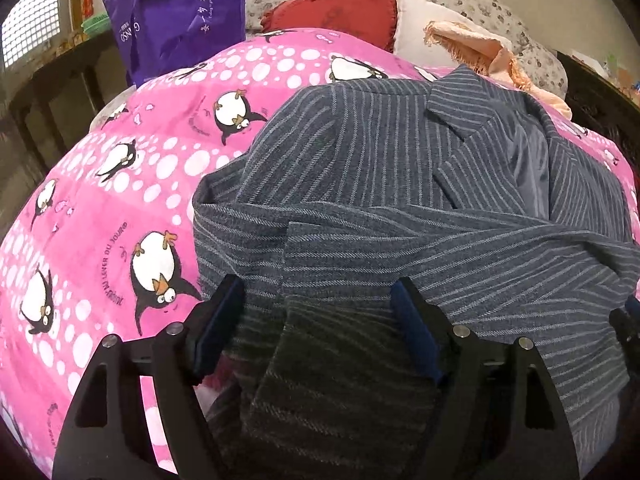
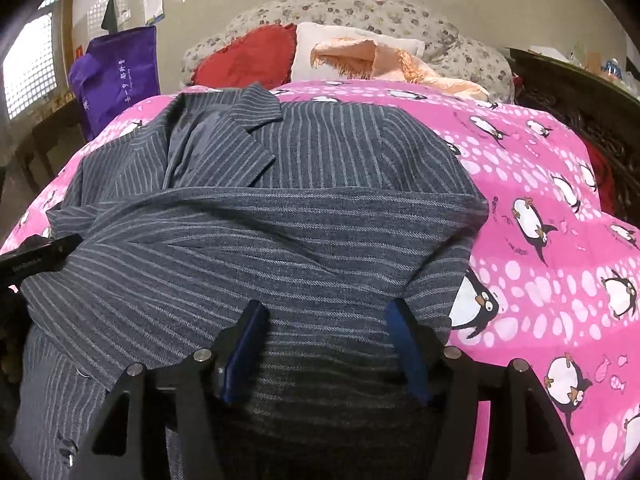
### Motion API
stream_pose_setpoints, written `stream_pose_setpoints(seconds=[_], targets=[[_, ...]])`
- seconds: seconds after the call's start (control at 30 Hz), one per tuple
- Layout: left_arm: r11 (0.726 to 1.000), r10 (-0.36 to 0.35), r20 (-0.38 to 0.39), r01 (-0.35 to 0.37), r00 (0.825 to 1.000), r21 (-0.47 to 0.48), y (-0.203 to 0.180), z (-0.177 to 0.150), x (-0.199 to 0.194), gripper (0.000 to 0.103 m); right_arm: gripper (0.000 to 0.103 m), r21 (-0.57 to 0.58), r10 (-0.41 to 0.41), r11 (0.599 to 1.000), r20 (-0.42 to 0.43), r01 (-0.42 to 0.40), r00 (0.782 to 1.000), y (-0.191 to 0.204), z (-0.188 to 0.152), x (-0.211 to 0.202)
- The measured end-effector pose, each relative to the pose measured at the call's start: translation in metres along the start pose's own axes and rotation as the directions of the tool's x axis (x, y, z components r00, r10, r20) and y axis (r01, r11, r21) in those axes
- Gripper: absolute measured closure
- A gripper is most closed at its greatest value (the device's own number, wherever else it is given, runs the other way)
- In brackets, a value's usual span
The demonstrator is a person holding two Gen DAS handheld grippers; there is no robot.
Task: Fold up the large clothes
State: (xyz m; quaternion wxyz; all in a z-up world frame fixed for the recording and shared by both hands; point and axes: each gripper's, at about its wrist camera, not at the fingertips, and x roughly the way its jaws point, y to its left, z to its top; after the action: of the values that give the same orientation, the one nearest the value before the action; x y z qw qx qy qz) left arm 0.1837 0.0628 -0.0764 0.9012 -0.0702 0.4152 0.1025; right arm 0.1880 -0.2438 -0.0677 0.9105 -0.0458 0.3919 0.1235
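A grey pinstriped jacket (image 1: 400,168) lies on a pink penguin-print bed cover (image 1: 100,208), collar toward the pillows, with both sleeves folded across its front. It also shows in the right wrist view (image 2: 280,208). My left gripper (image 1: 316,296) is open over the jacket's lower left part, fingers straddling a sleeve cuff without closing on it. My right gripper (image 2: 326,318) is open over the jacket's lower right part, near its right edge. The left gripper's body (image 2: 36,258) shows at the left edge of the right wrist view.
A red cushion (image 2: 248,56), a white pillow (image 2: 320,44) with a peach fringed cloth (image 2: 384,60) and a floral quilt (image 2: 360,12) lie at the head of the bed. A purple bag (image 1: 180,16) stands at the left. A dark carved bed frame (image 2: 580,96) runs along the right.
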Motion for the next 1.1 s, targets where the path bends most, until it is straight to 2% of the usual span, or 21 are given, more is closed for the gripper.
stream_pose_setpoints(seconds=[0.2, 0.3, 0.37, 0.4, 0.43, 0.47, 0.53, 0.57, 0.6, 0.63, 0.7, 0.73, 0.87, 0.93, 1.0, 1.1], targets=[[1.000, -0.014, -0.002, 0.014, 1.000, -0.005, 0.002, 0.001, -0.001, 0.024, 0.040, -0.004, -0.004, 1.000, -0.002, 0.004, 1.000, 0.001, 0.001, 0.001], [0.999, -0.045, -0.023, 0.046, 0.999, 0.019, 0.006, 0.001, -0.010, 0.024, 0.040, -0.039, -0.039, 0.999, -0.020, 0.038, 0.999, 0.008, 0.002, -0.001], [0.997, -0.047, -0.034, 0.049, 0.998, 0.057, 0.011, -0.002, -0.029, 0.024, 0.040, -0.093, -0.110, 0.990, -0.083, 0.102, 0.990, 0.018, 0.010, -0.012], [0.996, -0.050, -0.027, 0.052, 0.998, 0.067, 0.015, -0.005, -0.040, 0.024, 0.040, -0.089, -0.112, 0.991, -0.078, 0.105, 0.991, 0.020, 0.011, -0.024], [0.996, -0.053, -0.026, 0.054, 0.998, 0.073, 0.018, -0.009, -0.048, 0.024, 0.040, -0.077, -0.062, 0.995, -0.041, 0.059, 0.997, 0.023, 0.010, -0.044], [0.995, -0.045, -0.036, 0.047, 0.998, 0.083, 0.022, -0.015, -0.052, 0.024, 0.035, -0.073, -0.035, 0.997, -0.021, 0.034, 0.999, 0.025, 0.007, -0.054], [0.993, -0.025, -0.081, 0.034, 0.996, 0.109, 0.025, -0.024, -0.045, 0.023, 0.021, -0.064, -0.028, 0.998, -0.032, 0.026, 0.999, 0.029, -0.002, -0.058], [0.993, -0.045, -0.114, 0.057, 0.992, 0.105, 0.027, -0.025, -0.038, 0.023, 0.021, -0.056, -0.022, 0.998, -0.109, 0.016, 0.994, 0.029, -0.009, -0.045], [0.994, -0.059, -0.121, 0.070, 0.991, 0.087, 0.030, -0.024, -0.039, 0.023, 0.022, -0.050, 0.003, 0.999, -0.215, -0.014, 0.977, 0.029, -0.016, -0.029], [0.995, -0.068, -0.131, 0.076, 0.989, 0.062, 0.034, -0.020, -0.043, 0.023, 0.025, -0.053, -0.012, 0.999, -0.230, 0.000, 0.973, 0.029, -0.018, -0.028], [0.995, -0.086, -0.109, 0.091, 0.990, 0.039, 0.041, -0.014, -0.062, 0.023, 0.026, -0.036, -0.020, 0.999, -0.162, 0.015, 0.987, 0.026, -0.015, -0.052], [0.994, -0.089, -0.095, 0.094, 0.991, 0.051, 0.045, -0.015, -0.074, 0.023, 0.026, -0.020, 0.010, 1.000, -0.117, -0.013, 0.993, 0.023, -0.013, -0.075], [0.984, -0.084, -0.063, 0.093, 0.994, 0.153, 0.060, -0.032, -0.109, 0.023, 0.026, -0.019, 0.064, 0.998, -0.051, -0.065, 0.997, 0.007, -0.029, -0.134], [0.978, -0.072, -0.075, 0.085, 0.995, 0.191, 0.071, -0.051, -0.120, 0.023, 0.026, -0.003, 0.102, 0.995, -0.056, -0.102, 0.993, -0.001, -0.045, -0.150], [0.978, -0.048, -0.100, 0.068, 0.994, 0.199, 0.084, -0.069, -0.123, 0.023, 0.026, 0.009, 0.160, 0.987, -0.097, -0.159, 0.982, -0.004, -0.069, -0.159], [0.976, -0.065, -0.145, 0.093, 0.987, 0.195, 0.089, -0.098, -0.122, 0.023, 0.026, -0.023, 0.194, 0.980, -0.147, -0.200, 0.970, 0.005, -0.104, -0.162]])
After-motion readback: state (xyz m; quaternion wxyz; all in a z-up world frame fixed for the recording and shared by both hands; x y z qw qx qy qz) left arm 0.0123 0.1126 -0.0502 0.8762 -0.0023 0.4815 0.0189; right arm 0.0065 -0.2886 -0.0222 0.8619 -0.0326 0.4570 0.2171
